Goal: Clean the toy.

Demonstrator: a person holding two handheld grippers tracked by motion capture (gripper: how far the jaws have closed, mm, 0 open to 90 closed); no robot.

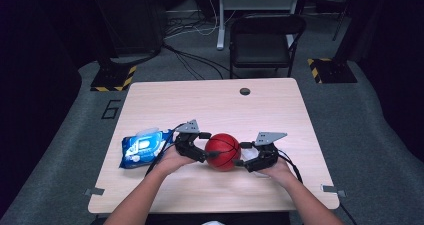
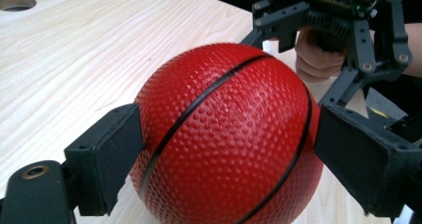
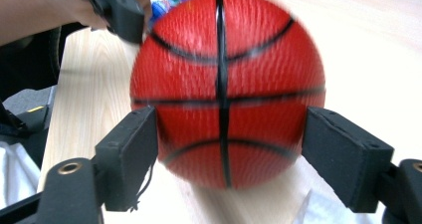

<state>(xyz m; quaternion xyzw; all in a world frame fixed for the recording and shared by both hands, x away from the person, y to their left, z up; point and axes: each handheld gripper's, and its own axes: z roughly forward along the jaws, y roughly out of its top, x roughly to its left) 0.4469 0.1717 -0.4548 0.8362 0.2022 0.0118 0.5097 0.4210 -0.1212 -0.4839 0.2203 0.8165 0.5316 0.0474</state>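
my left gripper [image 1: 209, 154] has its jaws pressed on both sides of the red ball [image 1: 223, 151], which sits on the table [image 1: 210, 102] near the middle, toward the near edge. my right gripper [image 1: 243, 159] comes at the ball from the right with jaws spread around it; i cannot tell if they touch. a blue wipes pack [image 1: 144, 148] lies left.

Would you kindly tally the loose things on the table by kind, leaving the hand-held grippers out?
Ball, red: 1
Wipes pack, blue: 1
Total: 2
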